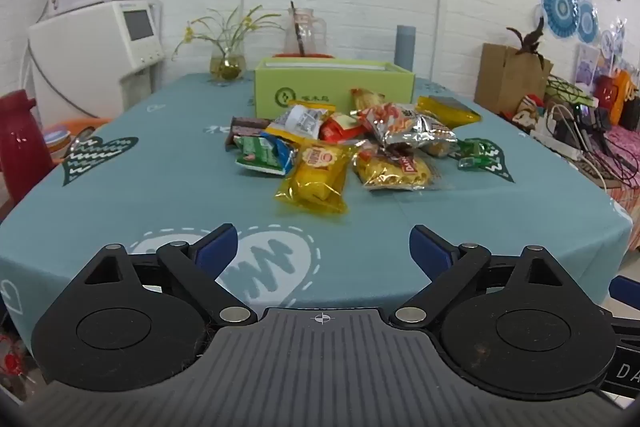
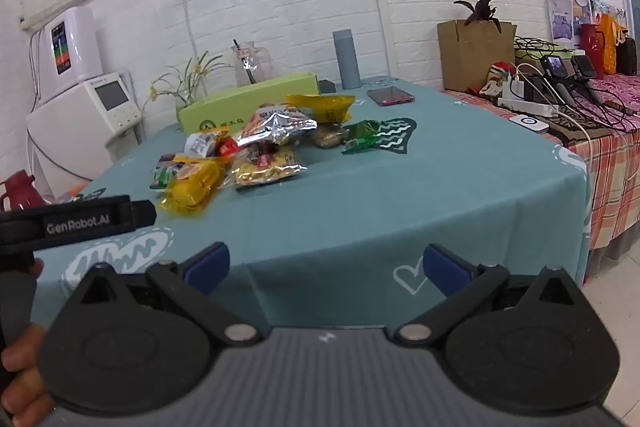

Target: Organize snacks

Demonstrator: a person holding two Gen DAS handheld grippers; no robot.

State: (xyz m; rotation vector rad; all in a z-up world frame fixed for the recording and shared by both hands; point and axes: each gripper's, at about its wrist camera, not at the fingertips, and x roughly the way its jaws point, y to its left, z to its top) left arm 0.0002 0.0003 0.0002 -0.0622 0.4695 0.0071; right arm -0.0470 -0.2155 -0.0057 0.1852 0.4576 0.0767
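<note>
- Nearest the left wrist camera, the left gripper (image 1: 323, 241) hangs over the near edge of the table, its blue-padded jaws spread wide with nothing between them.
- Beneath it lies a teal tablecloth (image 1: 160, 187) printed with white and dark hearts.
- Well beyond the fingertips, near the middle of the table, sits the pile of snacks (image 1: 352, 147): a yellow packet (image 1: 316, 179) lies closest, a green-and-blue packet (image 1: 262, 153) to its left, a clear bag of golden pieces (image 1: 390, 171) to its right, and a silver foil bag (image 1: 404, 125) on top.
- Just behind the pile stands an open light-green box (image 1: 334, 83); whether the packets touch it cannot be told.
- Behind the box stand a glass vase with a plant (image 1: 228, 61), a glass jug (image 1: 306, 33) and a grey cylinder (image 1: 404, 47).

- Closest in the right wrist view, the right gripper (image 2: 326, 263) also hangs at the table's near edge, jaws spread wide and empty.
- At the left border, a person's hand (image 2: 20, 379) grips the other tool's handle, beside a black strap (image 2: 76, 219) marked GenRobot.AI.
- From here the snack pile appears up and to the left, well apart from the fingertips, with small green wrappers (image 2: 360, 139) lying just to its right.
- A phone (image 2: 390, 95) lies flat farther back on the cloth.
- Off to the right, a side table holds a brown paper bag (image 2: 474, 53) and a power strip (image 2: 528, 103) with cables.
</note>
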